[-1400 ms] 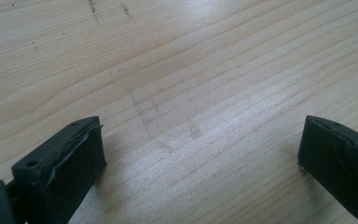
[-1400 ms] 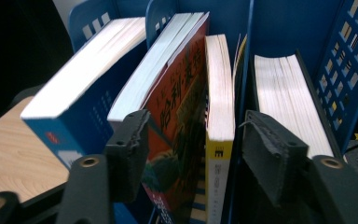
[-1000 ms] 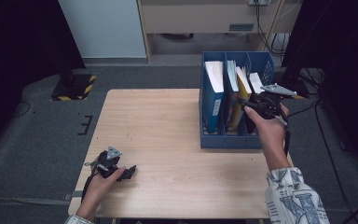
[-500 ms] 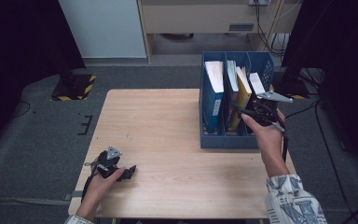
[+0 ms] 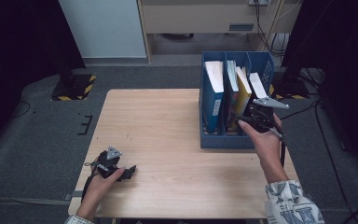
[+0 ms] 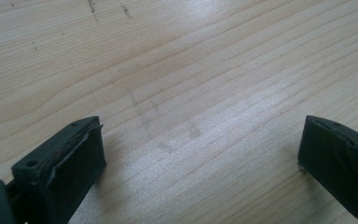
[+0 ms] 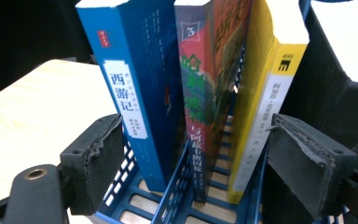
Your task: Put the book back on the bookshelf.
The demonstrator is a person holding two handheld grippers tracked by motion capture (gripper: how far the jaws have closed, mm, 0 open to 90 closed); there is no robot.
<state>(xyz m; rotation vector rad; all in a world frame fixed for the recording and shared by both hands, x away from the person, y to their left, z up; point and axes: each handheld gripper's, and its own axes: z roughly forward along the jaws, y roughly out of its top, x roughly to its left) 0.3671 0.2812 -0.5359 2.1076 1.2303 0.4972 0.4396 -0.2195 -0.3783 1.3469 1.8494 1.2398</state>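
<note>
Books: 4 upright in blue rack [image 5: 208, 112] w/ 3 slots. Right gripper [image 7: 205, 172] fingers just opened wide, nothing held; left gripper [image 6: 200, 163] wide open, empty, over bench [image 5: 168, 135].

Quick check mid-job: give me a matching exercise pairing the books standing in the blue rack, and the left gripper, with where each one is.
Things:
1. blue-spined book
2. red-and-green-spined book
3. yellow-spined book
4. left gripper

Places, as the right gripper view shows the blue plastic file rack:
A. middle compartment, right side, leaning
B. low over the bare wooden table, away from the rack
C. leftmost compartment
D. middle compartment, left side

Pairs: 1-C, 2-D, 3-A, 4-B
</note>
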